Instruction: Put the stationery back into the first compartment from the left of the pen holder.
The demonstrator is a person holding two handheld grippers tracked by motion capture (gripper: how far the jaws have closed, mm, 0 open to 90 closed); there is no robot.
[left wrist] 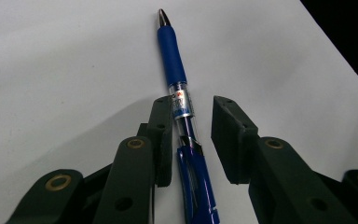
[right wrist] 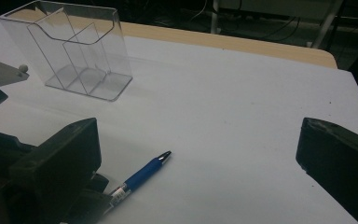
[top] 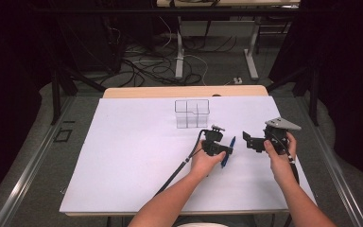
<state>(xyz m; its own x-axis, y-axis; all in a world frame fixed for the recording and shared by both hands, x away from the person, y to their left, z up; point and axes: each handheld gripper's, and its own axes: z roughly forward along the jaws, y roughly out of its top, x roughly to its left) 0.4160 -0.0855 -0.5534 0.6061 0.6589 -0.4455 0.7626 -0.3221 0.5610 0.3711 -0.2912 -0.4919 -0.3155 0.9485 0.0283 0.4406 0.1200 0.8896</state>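
White paper covers the whole table (top: 123, 156), which makes the blue pen (left wrist: 182, 100) easy to spot. It's lying flat on the sheet, tip pointing away from me toward the far side, a bit short of the clear organizer (top: 192, 113) that stands near the back edge. I'd guess that's where the pen is headed, since its compartments have nothing in them.

My left gripper (left wrist: 192, 135) is down over the pen with a jaw on either side of the see-through barrel just behind the rubber grip. One pad looks like it's touching the barrel; the other has a visible gap, so it's a near-closed straddle and not a real pinch yet. Grabbing near the middle makes sense to me, because the pen should balance instead of drooping at one end when lifted.

My right gripper (top: 255, 140) hangs off to the side, jaws spread wide with nothing in them, aimed back at the pen, probably just waiting out of the way.
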